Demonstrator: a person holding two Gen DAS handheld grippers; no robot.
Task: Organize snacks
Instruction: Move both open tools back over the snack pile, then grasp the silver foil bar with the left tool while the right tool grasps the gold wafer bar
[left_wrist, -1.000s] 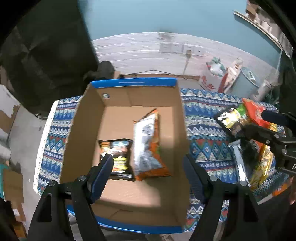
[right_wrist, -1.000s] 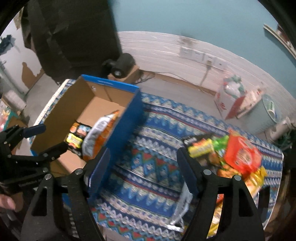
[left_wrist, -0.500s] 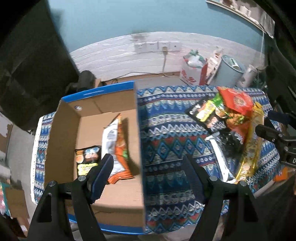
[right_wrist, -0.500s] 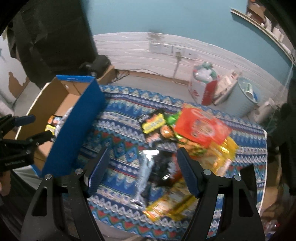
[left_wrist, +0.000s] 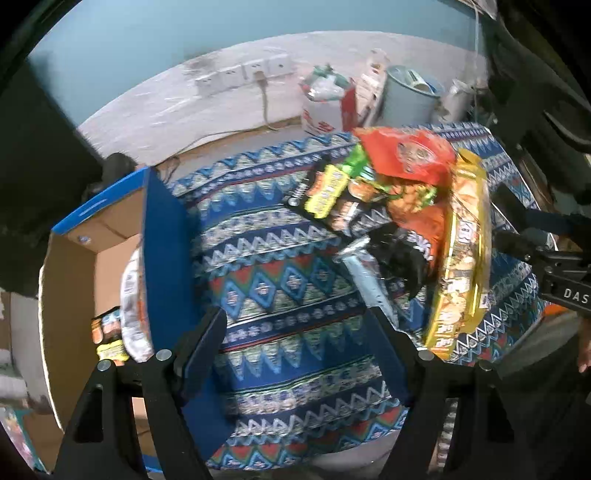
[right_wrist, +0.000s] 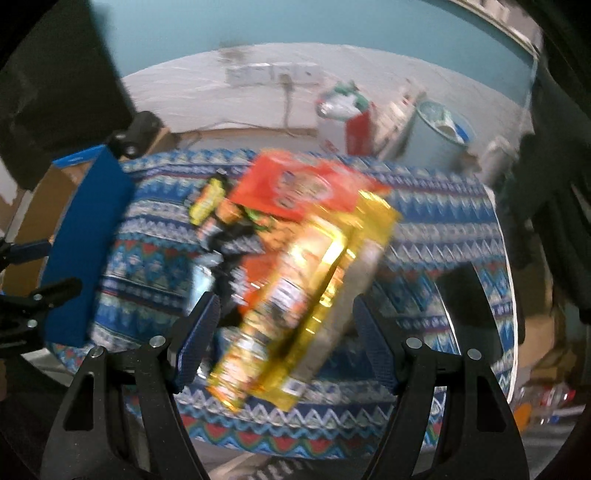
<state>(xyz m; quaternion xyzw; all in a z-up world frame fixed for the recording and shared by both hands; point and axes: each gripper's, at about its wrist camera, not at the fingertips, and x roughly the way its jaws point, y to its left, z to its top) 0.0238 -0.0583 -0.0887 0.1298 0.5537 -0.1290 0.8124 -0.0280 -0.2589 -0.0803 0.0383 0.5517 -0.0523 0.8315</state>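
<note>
A pile of snack packets lies on the patterned tablecloth (left_wrist: 280, 280): a red bag (left_wrist: 410, 155) on top, a long yellow packet (left_wrist: 461, 258), a black-and-yellow packet (left_wrist: 325, 192) and a silver-edged black one (left_wrist: 369, 280). At the left stands a blue-walled cardboard box (left_wrist: 162, 240) holding a white-and-orange bag (left_wrist: 131, 295) and a small dark packet (left_wrist: 109, 336). My left gripper (left_wrist: 299, 350) hangs open over bare cloth between box and pile. My right gripper (right_wrist: 284, 332) is open above the yellow packet (right_wrist: 314, 295), with nothing pressed between its pads; that view is blurred.
Beyond the table, on the floor by the white wall, stand a red-and-white bag (left_wrist: 325, 107) and a pale blue bin (left_wrist: 410, 92). Wall sockets (left_wrist: 243, 74) with a cable sit behind. The table's near edge lies just under both grippers. The right gripper shows at the left view's right edge.
Both grippers have swung to the right, away from the box and over to the snack pile. The box has slid to the left of both views. Both stay open.
</note>
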